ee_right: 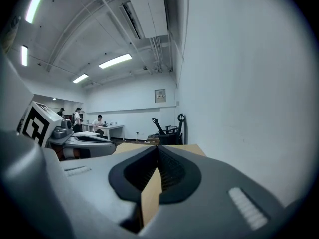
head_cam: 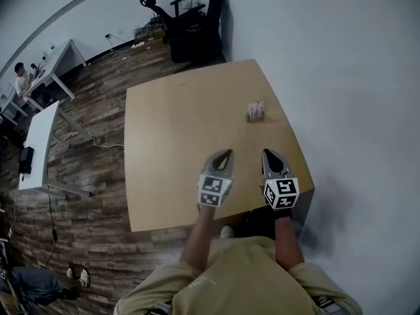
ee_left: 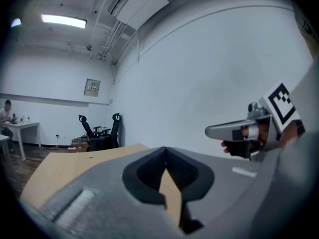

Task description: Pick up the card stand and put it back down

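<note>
A small card stand (head_cam: pixel 256 111) holding cards stands upright on the light wooden table (head_cam: pixel 177 143), toward its far right. My left gripper (head_cam: pixel 228 153) and right gripper (head_cam: pixel 266 153) hover side by side above the table's near part, well short of the stand. Both are shut with nothing between the jaws. In the left gripper view the closed tips (ee_left: pixel 166 151) meet over the tabletop, and the right gripper (ee_left: pixel 234 129) shows at the right. The right gripper view shows its own tips (ee_right: pixel 157 148) closed too. The stand is hidden in both gripper views.
A white wall (head_cam: pixel 341 58) runs along the table's right side. Black office chairs (head_cam: pixel 190 25) stand past the far edge. White desks (head_cam: pixel 39 136) are at the left on the wood floor, with a seated person (head_cam: pixel 23 77) far off.
</note>
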A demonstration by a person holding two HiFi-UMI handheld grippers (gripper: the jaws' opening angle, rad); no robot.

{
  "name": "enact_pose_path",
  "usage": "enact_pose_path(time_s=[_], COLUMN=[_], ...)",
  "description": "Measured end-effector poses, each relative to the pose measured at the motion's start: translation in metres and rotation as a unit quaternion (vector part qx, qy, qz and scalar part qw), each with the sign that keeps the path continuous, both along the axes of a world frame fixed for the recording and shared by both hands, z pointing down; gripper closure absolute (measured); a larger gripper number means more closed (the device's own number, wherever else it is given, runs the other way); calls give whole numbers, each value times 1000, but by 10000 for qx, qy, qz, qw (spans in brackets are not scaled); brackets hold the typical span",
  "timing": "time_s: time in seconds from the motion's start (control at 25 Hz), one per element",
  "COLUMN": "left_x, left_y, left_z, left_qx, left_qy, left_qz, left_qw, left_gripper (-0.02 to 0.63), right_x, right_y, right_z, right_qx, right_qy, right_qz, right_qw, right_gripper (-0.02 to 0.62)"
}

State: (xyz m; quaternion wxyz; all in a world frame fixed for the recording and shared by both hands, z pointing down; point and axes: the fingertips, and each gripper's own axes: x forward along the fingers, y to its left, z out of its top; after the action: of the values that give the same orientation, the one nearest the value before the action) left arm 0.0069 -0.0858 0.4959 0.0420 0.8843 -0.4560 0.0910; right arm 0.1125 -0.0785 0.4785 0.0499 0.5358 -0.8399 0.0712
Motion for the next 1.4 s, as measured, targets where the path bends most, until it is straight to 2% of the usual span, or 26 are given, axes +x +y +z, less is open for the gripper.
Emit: enact_pose_path(time_s=[0.24, 0.48, 0.68, 0.84, 0.92, 1.04, 1.12, 1.28, 1.4], left_x=[12, 24, 30, 39, 48, 67, 81, 113, 134], left_y=[-66, -136, -189, -240, -260, -288, -309, -347, -360], left_z=[41, 93, 136, 170, 187, 212, 230, 258, 284], left_qx=[-65, -707, -1192, -1301, -1435, -1711, -1759, -1557, -1579], left_qy=[63, -224, -213, -272, -347, -407, -547, -886, -1251], left_qz=[58, 52, 244, 602, 921, 1411, 1666, 2170, 2546], left_qw=[9999, 9972, 9923, 9893, 9848, 9743, 9687, 9596, 9458], left_gripper=[603, 603, 541, 482, 429, 282, 245, 227, 223], right_x=[24, 51, 70, 81, 84, 87, 91, 97, 93], right_y=[-69, -133, -178, -210, -223, -239, -252, -275, -282], right_z=[47, 88, 128, 163, 179, 199, 212, 241, 261], right_qx=[-461, -925, -1298, -1543, -1667, -1823, -1894, -2039, -2103], right_qy=[-102, -191, -410, -508, -527, -556, -588, -621, -193], right_qz=[113, 28, 49, 55, 49, 12, -31, -4, -171], right_qw=[9988, 9955, 9907, 9867, 9846, 9817, 9801, 9770, 9773], right_gripper=[591, 591, 591, 591, 591, 591, 591, 591, 591])
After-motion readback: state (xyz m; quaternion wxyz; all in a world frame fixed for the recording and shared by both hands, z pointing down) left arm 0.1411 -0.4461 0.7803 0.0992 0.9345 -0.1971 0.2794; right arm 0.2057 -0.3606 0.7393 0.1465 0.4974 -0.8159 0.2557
